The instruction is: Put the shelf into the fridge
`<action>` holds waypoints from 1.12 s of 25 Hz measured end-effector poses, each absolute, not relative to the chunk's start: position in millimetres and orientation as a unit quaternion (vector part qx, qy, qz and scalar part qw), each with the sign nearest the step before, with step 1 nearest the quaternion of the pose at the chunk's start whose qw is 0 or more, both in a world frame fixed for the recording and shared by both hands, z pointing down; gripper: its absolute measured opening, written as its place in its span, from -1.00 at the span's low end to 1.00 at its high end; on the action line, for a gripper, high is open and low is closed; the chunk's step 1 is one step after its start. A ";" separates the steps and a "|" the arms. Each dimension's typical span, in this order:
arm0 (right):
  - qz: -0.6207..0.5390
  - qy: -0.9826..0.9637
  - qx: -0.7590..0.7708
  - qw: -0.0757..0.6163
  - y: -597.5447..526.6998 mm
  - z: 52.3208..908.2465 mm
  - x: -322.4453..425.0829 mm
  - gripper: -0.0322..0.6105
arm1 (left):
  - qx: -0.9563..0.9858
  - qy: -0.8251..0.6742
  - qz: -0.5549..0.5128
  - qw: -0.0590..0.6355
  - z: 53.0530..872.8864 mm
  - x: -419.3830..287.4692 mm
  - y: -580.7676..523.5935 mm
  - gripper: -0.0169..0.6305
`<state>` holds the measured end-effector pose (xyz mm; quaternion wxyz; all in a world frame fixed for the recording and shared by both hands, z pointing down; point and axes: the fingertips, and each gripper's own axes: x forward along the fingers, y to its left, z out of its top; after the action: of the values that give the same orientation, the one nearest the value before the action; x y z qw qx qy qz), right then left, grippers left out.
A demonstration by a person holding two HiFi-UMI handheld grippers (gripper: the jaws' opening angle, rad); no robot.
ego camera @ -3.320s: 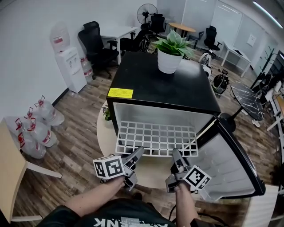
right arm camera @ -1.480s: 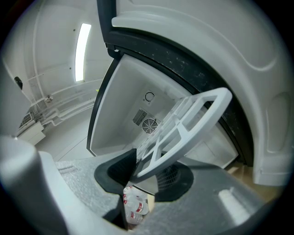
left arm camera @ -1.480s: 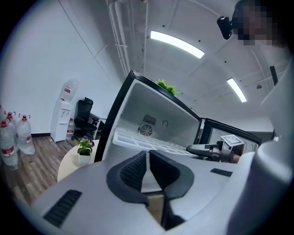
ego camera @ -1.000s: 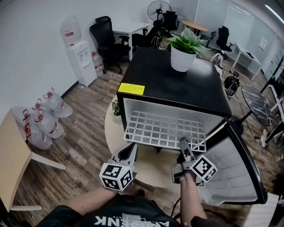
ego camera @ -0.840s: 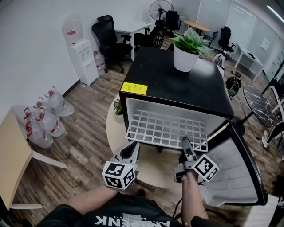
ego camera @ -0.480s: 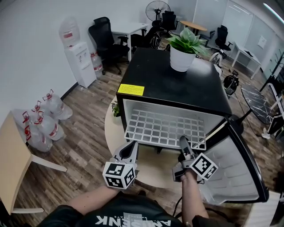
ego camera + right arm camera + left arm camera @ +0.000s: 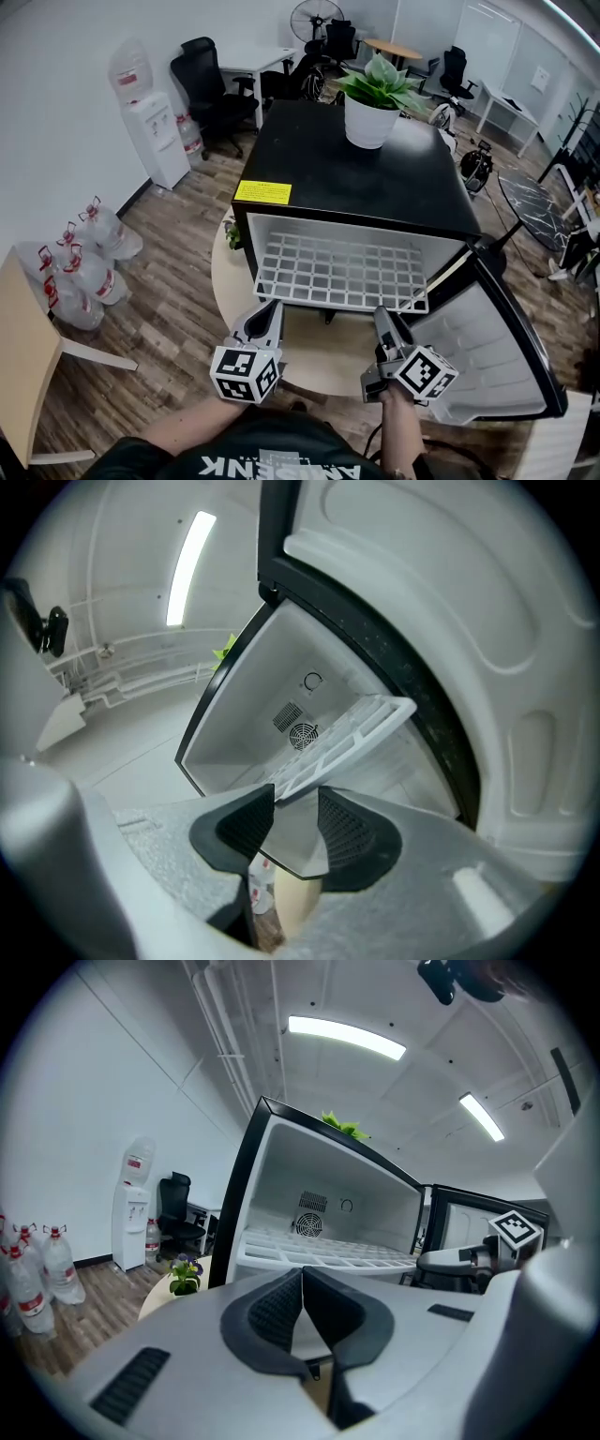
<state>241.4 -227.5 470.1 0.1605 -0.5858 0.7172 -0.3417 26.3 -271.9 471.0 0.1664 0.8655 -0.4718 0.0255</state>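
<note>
Since a few seconds back the shelf (image 7: pixel 339 274) has slid deeper into the fridge (image 7: pixel 356 178), and both grippers have come off its front rail. It now lies level inside, with that rail at or slightly past the opening. My left gripper (image 7: pixel 272 309) has its fingers (image 7: pixel 267 1312) pressed together on nothing. The right gripper (image 7: pixel 382 317) has just been opening; its fingers (image 7: pixel 349 832) stand apart, the shelf's corner just ahead of them and not gripped.

I judge the white coated grid to be rigid, light and smooth enough to slip. The thick front rail looks like the place to pinch or push. The fridge is glossy black outside with a white moulded lining.
</note>
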 end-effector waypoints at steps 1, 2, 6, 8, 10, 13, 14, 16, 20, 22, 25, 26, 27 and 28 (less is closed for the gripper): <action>-0.333 0.721 -0.586 0.163 -222.8 470.9 240.0 -0.46 | 0.865 -0.472 0.025 0.167 471.1 26.0 -271.7 -0.92; -0.319 0.724 -0.590 0.159 -218.6 470.3 241.1 -0.46 | 0.865 -0.472 0.025 0.167 471.1 26.1 -271.7 -0.92; -0.250 0.728 -0.626 0.123 -213.3 459.6 252.3 -0.60 | 0.866 -0.474 0.029 0.158 471.4 26.1 -273.3 -0.92; -0.228 0.727 -0.640 0.101 -214.6 457.0 254.9 -0.74 | 0.867 -0.474 0.035 0.152 471.7 26.4 -272.8 -0.92; -0.218 0.725 -0.647 0.085 -215.7 457.8 257.7 -0.85 | 0.868 -0.471 0.041 0.150 472.6 27.5 -272.2 -0.92; -0.214 0.724 -0.652 0.069 -216.8 466.5 258.8 -0.88 | 0.867 -0.470 0.050 0.157 477.8 28.0 -272.6 -0.92; -0.213 0.723 -0.654 0.069 -217.1 468.1 259.2 -0.88 | 0.867 -0.470 0.052 0.155 479.0 28.4 -272.2 -0.92; -0.206 0.720 -0.659 0.068 -218.5 467.8 260.7 -0.88 | 0.868 -0.469 0.054 0.151 479.1 29.6 -271.1 -0.92; -0.207 0.714 -0.665 0.065 -222.1 468.8 262.0 -0.88 | 0.871 -0.467 0.047 0.144 473.9 31.5 -269.7 -0.92; -0.206 0.713 -0.668 0.063 -221.9 469.9 261.7 -0.88 | 0.873 -0.465 0.047 0.141 473.0 32.7 -269.2 -0.92; -0.202 0.709 -0.672 0.066 -221.5 470.1 261.7 -0.88 | 0.873 -0.463 0.050 0.146 476.6 34.1 -269.8 -0.92; -0.199 0.709 -0.673 0.068 -221.5 469.9 261.5 -0.88 | 0.872 -0.464 0.050 0.147 477.7 34.1 -270.5 -0.92; -0.197 0.708 -0.674 0.071 -221.6 469.5 261.5 -0.88 | 0.872 -0.464 0.048 0.146 478.0 34.1 -271.1 -0.92; -0.195 0.708 -0.675 0.073 -221.9 468.8 261.7 -0.88 | 0.872 -0.465 0.046 0.144 477.3 34.3 -271.7 -0.92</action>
<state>261.7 -221.9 468.8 0.0727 -0.6748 0.7080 -0.1953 34.3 -271.7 477.3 0.1443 0.8725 -0.4646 0.0462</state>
